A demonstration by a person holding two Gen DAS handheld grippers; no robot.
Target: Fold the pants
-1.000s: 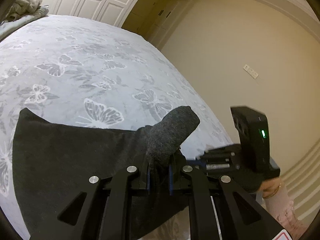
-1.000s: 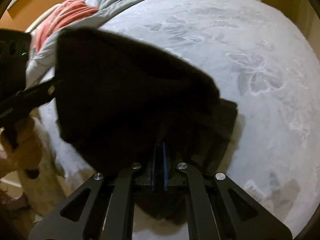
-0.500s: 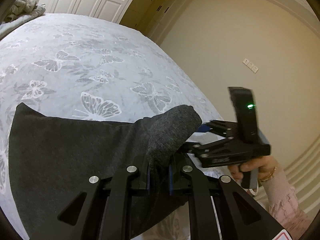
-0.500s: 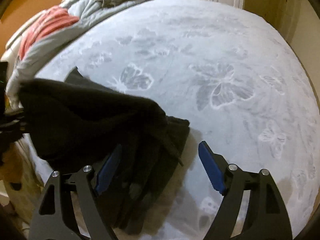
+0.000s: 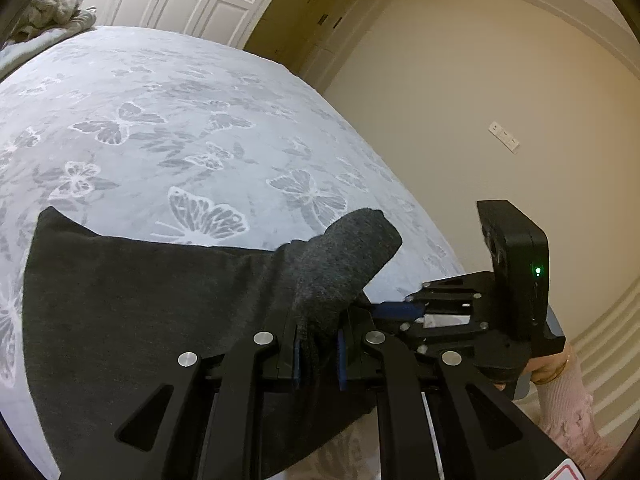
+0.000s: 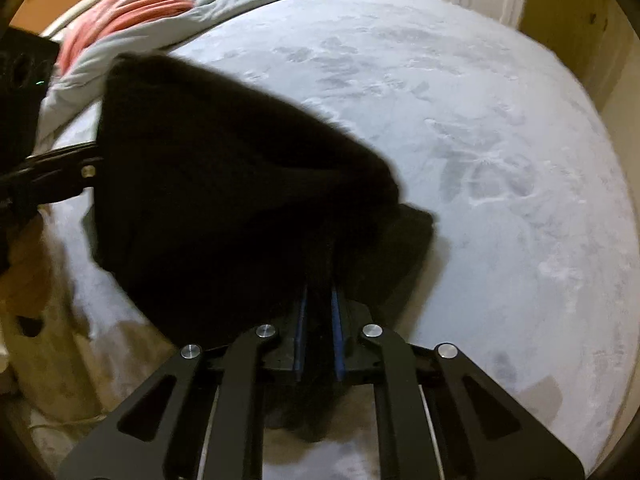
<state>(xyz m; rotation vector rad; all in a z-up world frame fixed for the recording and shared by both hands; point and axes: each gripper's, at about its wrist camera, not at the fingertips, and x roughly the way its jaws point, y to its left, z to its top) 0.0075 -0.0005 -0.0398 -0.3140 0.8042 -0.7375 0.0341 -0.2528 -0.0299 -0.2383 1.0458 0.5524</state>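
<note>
Left gripper (image 5: 318, 354) pinches a bunched corner of the dark pants (image 5: 140, 304), level over the bed (image 5: 192, 120). Right gripper (image 6: 319, 338) also clamps the pants, raised above the bedspread. Only the right view shows the orange blanket (image 6: 124, 12).

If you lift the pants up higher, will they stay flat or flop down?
Probably flop: the pants already sag between the left claw and right claw. They look soft and thick, likely not slippery. The loose corner would likely droop.
</note>
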